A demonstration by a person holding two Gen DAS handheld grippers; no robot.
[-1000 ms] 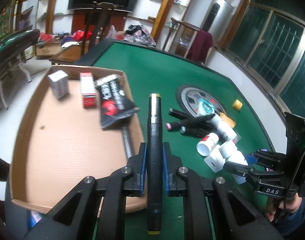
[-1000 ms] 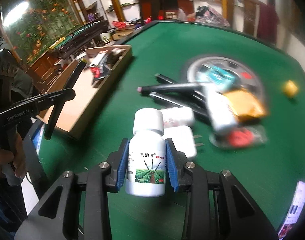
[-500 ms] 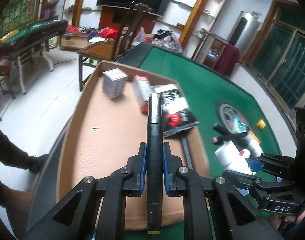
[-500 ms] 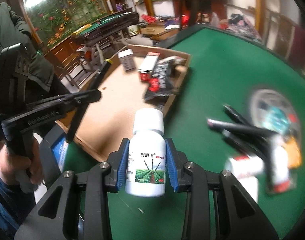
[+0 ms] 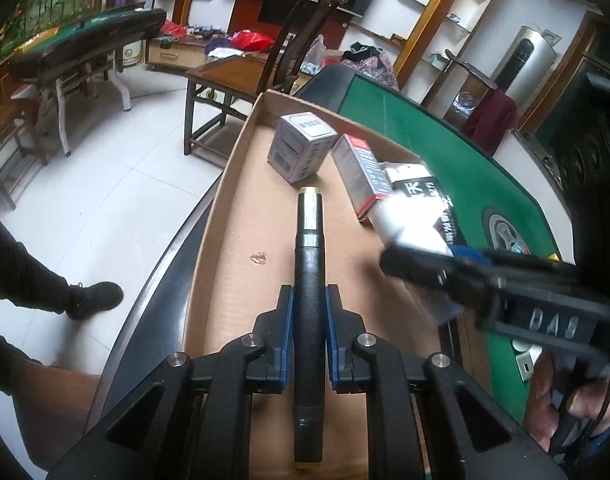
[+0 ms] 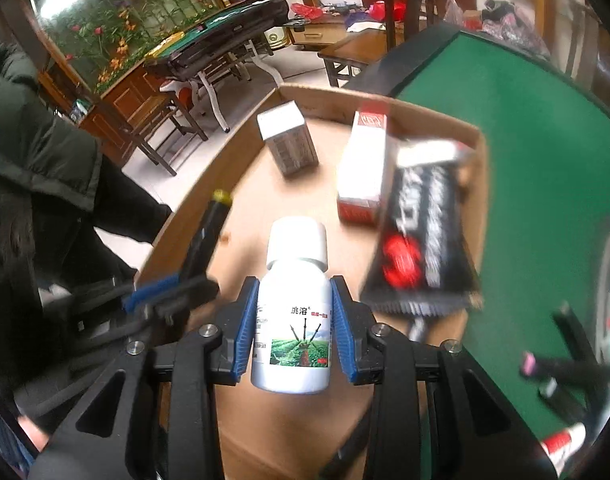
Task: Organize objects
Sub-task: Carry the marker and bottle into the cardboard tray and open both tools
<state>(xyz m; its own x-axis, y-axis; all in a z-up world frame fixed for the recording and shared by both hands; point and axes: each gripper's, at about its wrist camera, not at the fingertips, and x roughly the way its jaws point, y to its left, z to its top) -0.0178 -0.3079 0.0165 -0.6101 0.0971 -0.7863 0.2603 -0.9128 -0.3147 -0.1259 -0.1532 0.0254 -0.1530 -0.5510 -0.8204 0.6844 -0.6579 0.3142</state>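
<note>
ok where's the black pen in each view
Left wrist: the pen runs up the centre of the picture, clamped in the left tongs, over the cardboard tray.
Right wrist: the same pen slants at left centre, yellow tip uppermost, held over the tray's left edge.
Shared landmark: the grey box at the tray's far end.

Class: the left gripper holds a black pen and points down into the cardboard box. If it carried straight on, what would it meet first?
Probably the bare floor of the cardboard box: the black pen in the left gripper aims just short of the grey carton. Depth is uncertain.
</note>
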